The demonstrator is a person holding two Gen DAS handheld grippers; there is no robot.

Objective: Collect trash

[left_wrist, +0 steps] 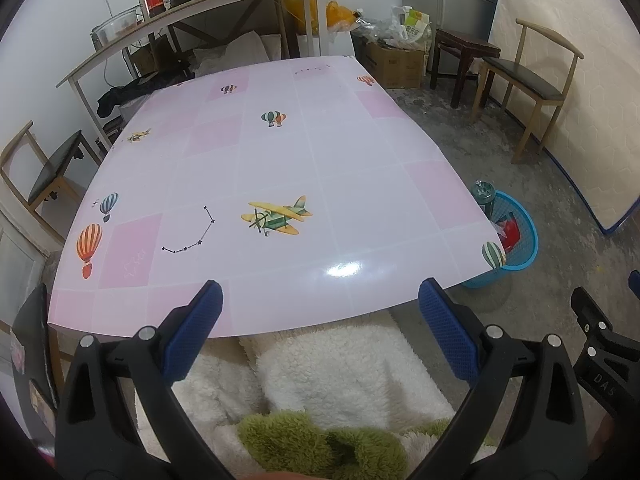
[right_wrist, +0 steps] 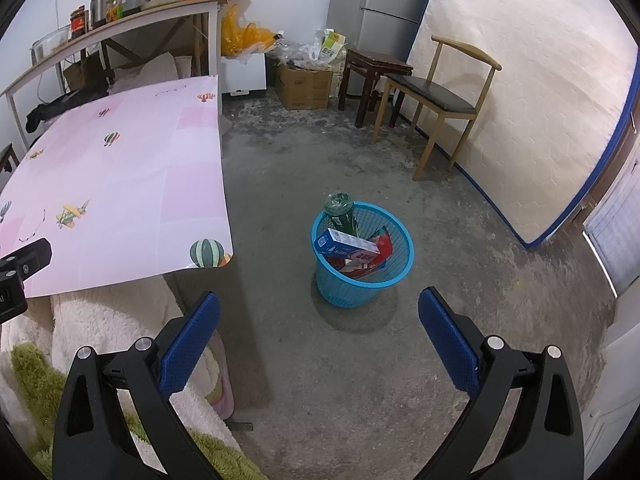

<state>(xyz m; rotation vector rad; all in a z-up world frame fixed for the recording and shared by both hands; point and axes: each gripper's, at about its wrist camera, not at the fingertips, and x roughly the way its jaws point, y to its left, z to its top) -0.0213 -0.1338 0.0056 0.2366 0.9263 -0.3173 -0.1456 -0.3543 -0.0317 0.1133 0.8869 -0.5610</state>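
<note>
A blue mesh waste basket (right_wrist: 360, 280) stands on the concrete floor to the right of the table; it also shows in the left wrist view (left_wrist: 520, 236). In it are a green bottle (right_wrist: 340, 212), a blue and white carton (right_wrist: 346, 244) and red wrappers (right_wrist: 384, 246). My right gripper (right_wrist: 320, 320) is open and empty, above the floor short of the basket. My left gripper (left_wrist: 320, 312) is open and empty at the near edge of the pink table (left_wrist: 280, 160), whose top carries only printed balloons and planes.
A wooden chair (right_wrist: 440, 100) and dark stool (right_wrist: 372, 76) stand at the right by a leaning mattress (right_wrist: 540, 112). A shelf table (left_wrist: 192, 20) with jars and a cooker is behind. A white fleecy cover (left_wrist: 340, 368) lies below the table's near edge. Another chair (left_wrist: 48, 172) is at the left.
</note>
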